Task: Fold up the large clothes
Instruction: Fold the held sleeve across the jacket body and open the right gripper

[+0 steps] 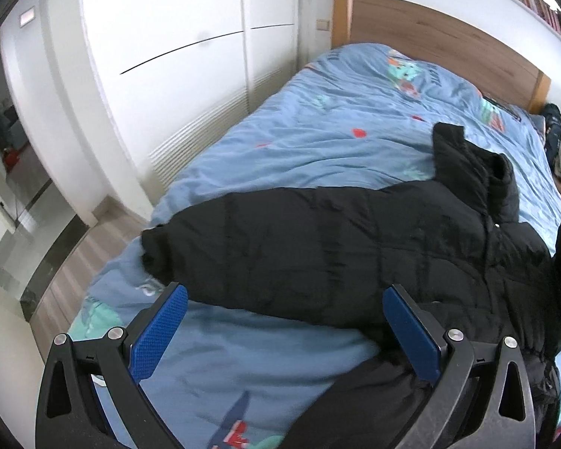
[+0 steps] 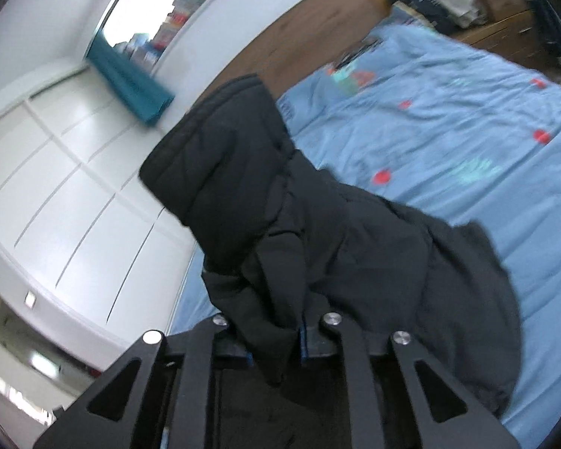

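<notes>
Right claw pinching bunched fold of black puffer jacket, raised portion ahead of claw, remainder trailing right onto bed. Left claw spread, empty, hovering over sleeve directly ahead. Judgement: carry lifted part across body, keep tension, let left claw pin edge. Surface: soft blue duvet. White wardrobe beyond-left, wooden headboard far ahead.

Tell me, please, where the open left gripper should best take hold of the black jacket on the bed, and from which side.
Probably the sleeve end of the black jacket. It lies flat and free on the blue bedcover, stretched toward the wardrobe side. The left gripper is open just before it, so come low from the near bed edge. The right gripper already clamps another part.
</notes>
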